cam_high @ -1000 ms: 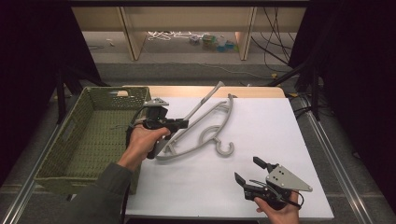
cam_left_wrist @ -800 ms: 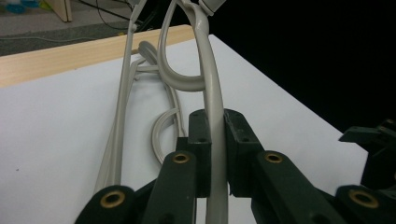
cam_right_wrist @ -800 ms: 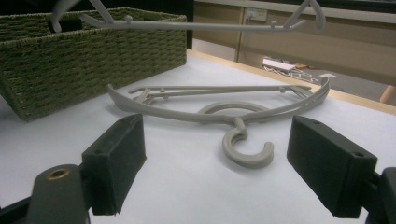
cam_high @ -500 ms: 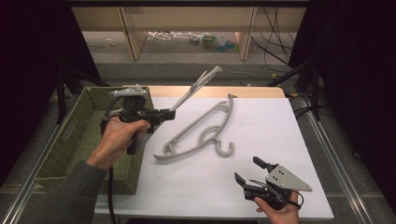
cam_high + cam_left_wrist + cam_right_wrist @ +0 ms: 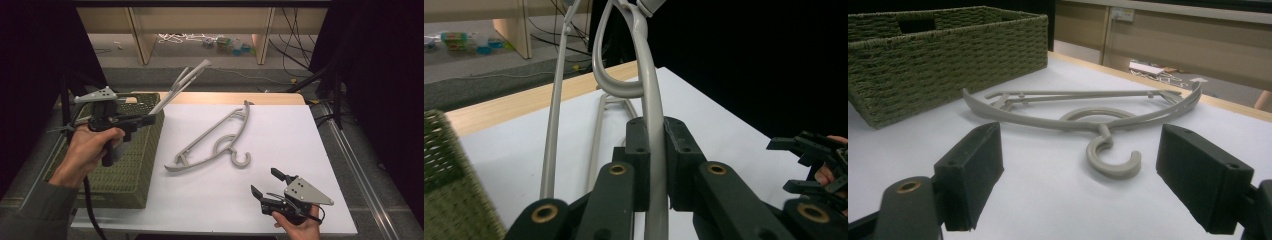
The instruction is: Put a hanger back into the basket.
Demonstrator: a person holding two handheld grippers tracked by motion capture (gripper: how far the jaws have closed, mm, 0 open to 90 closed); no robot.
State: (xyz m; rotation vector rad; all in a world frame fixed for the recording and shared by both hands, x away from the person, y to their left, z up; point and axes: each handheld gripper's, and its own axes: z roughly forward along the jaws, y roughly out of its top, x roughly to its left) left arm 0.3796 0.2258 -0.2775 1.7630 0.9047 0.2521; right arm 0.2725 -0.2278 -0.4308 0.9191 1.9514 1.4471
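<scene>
My left gripper is shut on a grey plastic hanger, which slants up and to the right in the air above the right rim of the green woven basket. In the left gripper view both pads clamp a bar of that hanger. A second grey hanger lies flat in the middle of the white table top. My right gripper rests near the front right edge, open, pointing at the lying hanger, a little short of its hook.
The basket stands at the table's left side, and its inside looks bare. A wooden strip runs along the table's far edge. Black stands and cables flank the table on both sides.
My left gripper has lifted its hanger off the table and carried it up and to the left, over the basket. The other hanger and the right gripper have stayed put.
</scene>
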